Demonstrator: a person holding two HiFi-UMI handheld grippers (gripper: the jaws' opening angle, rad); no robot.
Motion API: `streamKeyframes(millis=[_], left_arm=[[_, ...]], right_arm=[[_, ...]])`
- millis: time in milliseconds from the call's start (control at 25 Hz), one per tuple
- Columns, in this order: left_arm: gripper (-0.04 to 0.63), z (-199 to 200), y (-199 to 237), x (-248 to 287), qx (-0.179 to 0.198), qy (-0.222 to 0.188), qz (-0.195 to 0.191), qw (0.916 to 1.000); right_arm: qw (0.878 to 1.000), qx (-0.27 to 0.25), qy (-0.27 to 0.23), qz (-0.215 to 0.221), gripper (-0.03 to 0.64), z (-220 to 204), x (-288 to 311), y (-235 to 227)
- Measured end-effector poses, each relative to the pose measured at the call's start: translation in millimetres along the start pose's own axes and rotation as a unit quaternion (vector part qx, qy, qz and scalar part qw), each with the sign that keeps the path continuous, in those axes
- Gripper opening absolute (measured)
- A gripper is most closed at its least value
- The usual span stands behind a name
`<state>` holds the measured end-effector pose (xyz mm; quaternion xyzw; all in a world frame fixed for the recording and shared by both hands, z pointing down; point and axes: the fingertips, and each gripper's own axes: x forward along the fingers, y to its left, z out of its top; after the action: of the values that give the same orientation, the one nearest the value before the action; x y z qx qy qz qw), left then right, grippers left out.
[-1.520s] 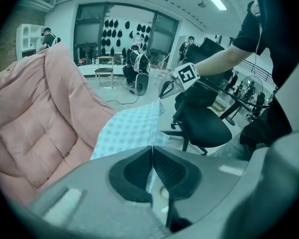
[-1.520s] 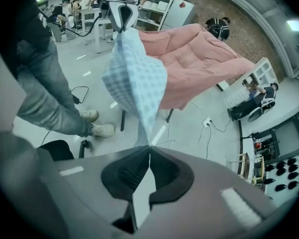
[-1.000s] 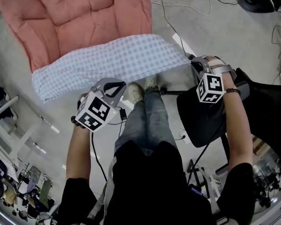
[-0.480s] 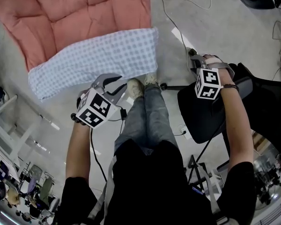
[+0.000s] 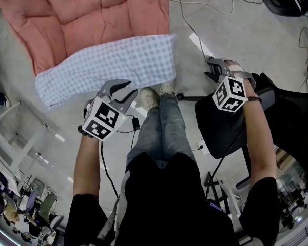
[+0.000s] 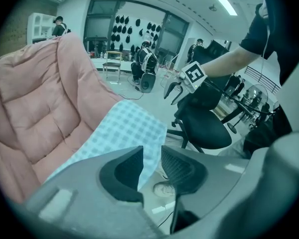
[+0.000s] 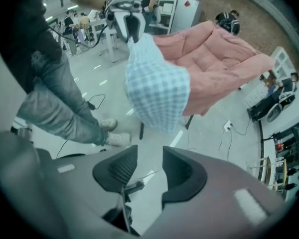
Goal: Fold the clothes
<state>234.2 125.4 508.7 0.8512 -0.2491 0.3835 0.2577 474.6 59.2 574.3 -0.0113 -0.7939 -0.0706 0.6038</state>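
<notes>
A blue-and-white checked garment lies folded across the near edge of a pink quilted cushion. My left gripper hangs just off the garment's near edge. Its jaws have just been opening and stand a little apart with nothing between the pads. In the left gripper view the checked garment shows beyond the left gripper. My right gripper is off to the right over the floor, clear of the cloth. Its jaws have also just been opening and hold nothing. The right gripper view shows the garment hanging over the cushion, far from the right gripper.
A black office chair stands under my right arm. The person's jeans and pale shoes are between the grippers. Cables run over the grey floor to the right of the cushion. White racks stand at the left.
The garment's right end, earlier stretched out to the right gripper, has dropped back and now ends at the cushion's right edge. Both grippers have opened and let go of the cloth.
</notes>
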Motion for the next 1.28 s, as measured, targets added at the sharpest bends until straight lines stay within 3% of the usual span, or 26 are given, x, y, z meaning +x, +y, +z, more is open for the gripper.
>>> streamKeyframes(millis=[200,280,440,520,720,880,1040,1200,1280], left_arm=[[0.121,24,18,-42,-0.065,-0.051,0.050,0.9953],[0.121,25,26,-57,-0.099,-0.067,0.075,0.9899],[0.121,-5,45,-86,-0.169,-0.095,0.123,0.9733],[0.121,-30,55,-101,-0.213,-0.114,0.142,0.9598],[0.127,-79,53,-117,-0.340,-0.159,0.212,0.9023],[0.127,-105,49,-126,-0.385,-0.181,0.250,0.8701],[0.144,-127,45,-128,-0.458,-0.222,0.284,0.8122],[0.158,-136,46,-112,-0.514,-0.260,0.300,0.7601],[0.164,-139,46,-100,-0.545,-0.279,0.307,0.7286]], right_arm=[[0.993,0.041,-0.106,-0.032,0.149,68,-49,-58],[0.991,0.025,-0.125,-0.031,0.149,93,-61,-82],[0.990,-0.031,-0.139,-0.014,0.149,151,-53,-104],[0.988,-0.058,-0.140,0.001,0.149,184,-38,-103],[0.973,-0.176,-0.129,0.079,0.149,255,5,-97],[0.961,-0.210,-0.137,0.117,0.150,316,20,-95],[0.950,-0.223,-0.141,0.169,0.163,367,39,-89],[0.940,-0.238,-0.132,0.206,0.165,380,58,-84],[0.934,-0.246,-0.124,0.226,0.167,380,66,-81]])
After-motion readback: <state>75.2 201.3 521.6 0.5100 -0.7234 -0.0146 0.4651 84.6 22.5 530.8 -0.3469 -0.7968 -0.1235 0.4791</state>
